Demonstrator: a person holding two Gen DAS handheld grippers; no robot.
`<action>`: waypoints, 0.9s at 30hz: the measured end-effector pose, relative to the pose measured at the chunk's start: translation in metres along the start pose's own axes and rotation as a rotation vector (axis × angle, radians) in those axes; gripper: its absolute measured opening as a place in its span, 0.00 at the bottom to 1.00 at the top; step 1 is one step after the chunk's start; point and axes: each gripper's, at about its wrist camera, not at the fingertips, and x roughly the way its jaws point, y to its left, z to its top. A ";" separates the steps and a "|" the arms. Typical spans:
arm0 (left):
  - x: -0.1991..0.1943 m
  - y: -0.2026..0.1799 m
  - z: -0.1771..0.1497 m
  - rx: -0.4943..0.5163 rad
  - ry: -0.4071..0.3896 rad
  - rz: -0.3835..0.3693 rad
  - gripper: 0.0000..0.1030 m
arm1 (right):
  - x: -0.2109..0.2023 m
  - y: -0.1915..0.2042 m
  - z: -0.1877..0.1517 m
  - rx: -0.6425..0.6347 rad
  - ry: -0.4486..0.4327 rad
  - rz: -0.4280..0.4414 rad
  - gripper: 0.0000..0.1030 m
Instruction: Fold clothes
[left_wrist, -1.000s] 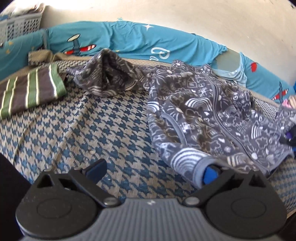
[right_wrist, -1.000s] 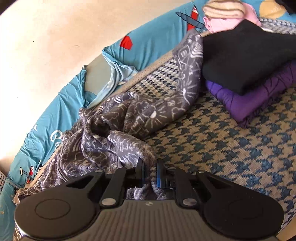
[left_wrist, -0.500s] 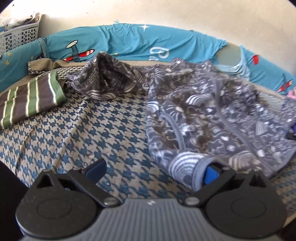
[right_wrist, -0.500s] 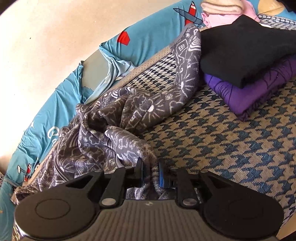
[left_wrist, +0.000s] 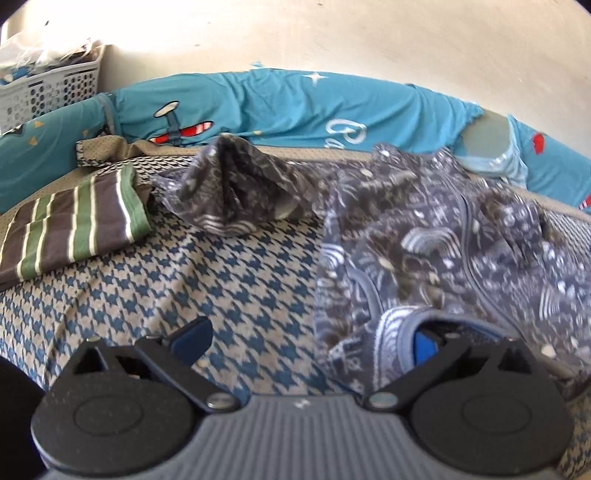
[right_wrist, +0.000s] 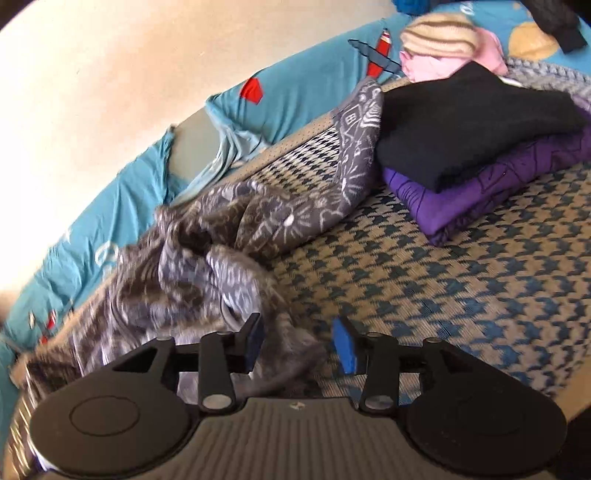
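Observation:
A grey jacket with a white doodle print (left_wrist: 424, 240) lies crumpled on the houndstooth bed cover (left_wrist: 184, 280). My left gripper (left_wrist: 308, 339) stands wide open at the jacket's near hem; the hem drapes over its right finger (left_wrist: 424, 345), and nothing is pinched. In the right wrist view the same jacket (right_wrist: 229, 258) is bunched and blurred, one sleeve (right_wrist: 354, 147) stretching toward the clothes stack. My right gripper (right_wrist: 297, 341) is opening: a fold of jacket still lies between the jaws, but the blue pads (right_wrist: 343, 345) stand apart from it.
A folded green-and-brown striped garment (left_wrist: 74, 229) lies at the left. A white laundry basket (left_wrist: 48, 88) stands in the far left corner. Blue printed cushions (left_wrist: 295, 107) line the wall. Folded black (right_wrist: 472, 110) and purple (right_wrist: 480, 184) clothes are stacked at right, with pink and cream items (right_wrist: 443, 48) behind.
The right gripper's jaws have parted and let go of the jacket fold they pinched. Both grippers have drifted a little; the jacket's edge now looks blurred and slack.

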 end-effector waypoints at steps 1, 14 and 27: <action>0.001 0.001 0.002 -0.011 0.000 0.003 1.00 | -0.003 0.003 -0.004 -0.033 0.008 -0.002 0.42; 0.007 0.005 0.008 -0.058 0.020 -0.012 1.00 | -0.013 0.044 -0.037 -0.318 -0.015 -0.019 0.52; 0.006 0.010 0.004 -0.080 0.031 0.000 1.00 | -0.017 0.050 -0.026 -0.309 -0.130 -0.066 0.53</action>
